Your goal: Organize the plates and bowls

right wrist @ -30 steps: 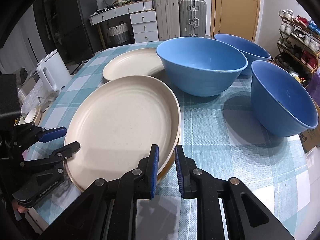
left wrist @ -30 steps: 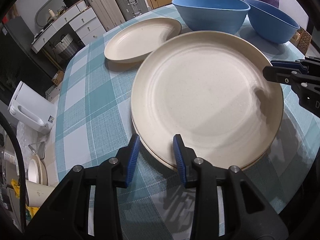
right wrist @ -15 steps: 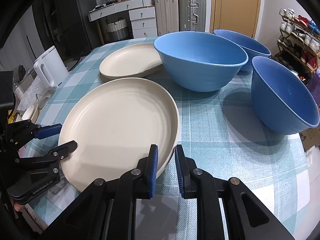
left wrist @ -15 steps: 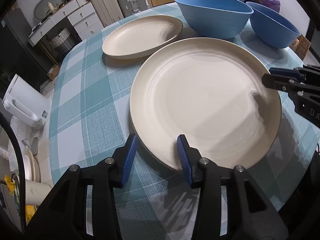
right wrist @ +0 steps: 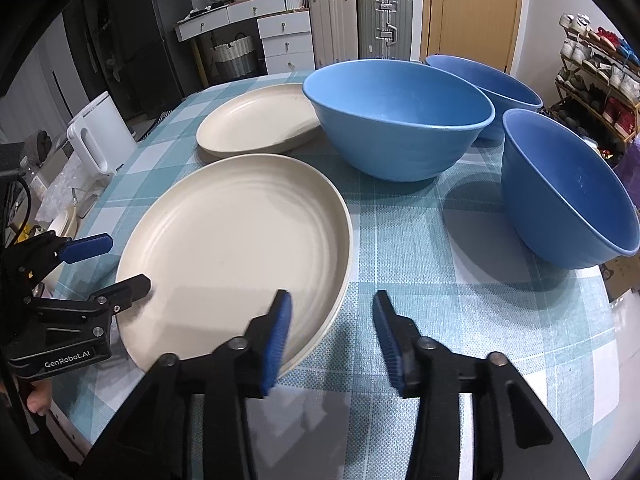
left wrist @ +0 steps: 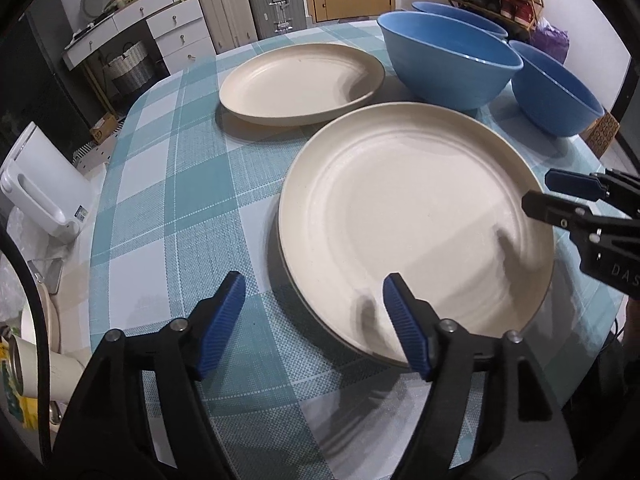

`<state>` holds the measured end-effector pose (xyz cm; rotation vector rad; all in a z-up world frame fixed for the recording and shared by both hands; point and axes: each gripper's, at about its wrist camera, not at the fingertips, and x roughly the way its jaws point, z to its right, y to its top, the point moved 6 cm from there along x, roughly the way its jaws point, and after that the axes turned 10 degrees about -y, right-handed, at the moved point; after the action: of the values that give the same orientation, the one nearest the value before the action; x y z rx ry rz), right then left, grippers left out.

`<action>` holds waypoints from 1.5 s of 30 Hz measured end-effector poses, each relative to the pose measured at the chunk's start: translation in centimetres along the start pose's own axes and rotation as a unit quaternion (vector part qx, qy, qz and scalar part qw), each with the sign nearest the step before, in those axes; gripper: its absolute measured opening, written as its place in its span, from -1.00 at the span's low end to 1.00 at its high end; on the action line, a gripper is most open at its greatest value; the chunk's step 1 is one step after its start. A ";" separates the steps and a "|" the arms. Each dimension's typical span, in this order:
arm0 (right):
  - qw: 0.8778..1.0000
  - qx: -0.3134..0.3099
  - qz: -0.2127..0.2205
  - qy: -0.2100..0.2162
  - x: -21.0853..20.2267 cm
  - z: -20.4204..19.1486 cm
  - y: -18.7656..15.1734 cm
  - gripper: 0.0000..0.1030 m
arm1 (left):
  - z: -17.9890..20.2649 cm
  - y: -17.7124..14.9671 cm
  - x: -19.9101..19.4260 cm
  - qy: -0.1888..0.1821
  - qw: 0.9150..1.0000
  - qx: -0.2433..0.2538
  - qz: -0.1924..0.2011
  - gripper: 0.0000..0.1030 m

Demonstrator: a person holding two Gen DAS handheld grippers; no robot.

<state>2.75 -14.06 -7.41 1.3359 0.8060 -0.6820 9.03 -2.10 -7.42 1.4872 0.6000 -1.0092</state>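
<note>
checked table (left wrist: 168,184) | near plate (left wrist: 416,224) on another plate | bowls (right wrist: 400,120) empty | left gripper (left wrist: 312,320), right gripper (right wrist: 332,328) spread

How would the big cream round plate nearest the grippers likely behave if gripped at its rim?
The big cream round plate looks rigid, so it probably won't flex. Its smooth matte rim may slip in a narrow pinch. Wide and shallow, it would likely sag away from a one-sided grip.

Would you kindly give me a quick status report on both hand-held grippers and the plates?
Left hand-held gripper open, right hand-held gripper open. Near plate on table, ungripped. Second plate unstacked beyond. Nothing blocking.
</note>
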 end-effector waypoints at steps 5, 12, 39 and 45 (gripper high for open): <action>1.000 0.006 0.001 0.004 -0.4 0.1 0.1 0.18 | -0.3 0.4 -0.9 -0.013 1.000 -0.017 0.018 0.52; 1.000 0.007 0.015 0.011 -1.2 0.0 0.5 0.62 | -1.0 0.7 -1.3 -0.018 0.999 -0.039 0.023 0.61; 0.997 0.017 0.066 0.036 -4.3 -0.5 3.5 0.78 | -5.0 1.9 -4.4 -0.041 0.983 -0.153 0.089 0.98; 0.996 0.014 0.070 0.049 -4.5 -1.1 4.6 0.78 | -5.9 1.9 -4.7 -0.034 0.979 -0.173 0.098 0.98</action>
<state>3.83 -12.52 -1.23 1.4456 0.7747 -0.5232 9.77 4.03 -2.77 1.1743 0.5371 -0.7545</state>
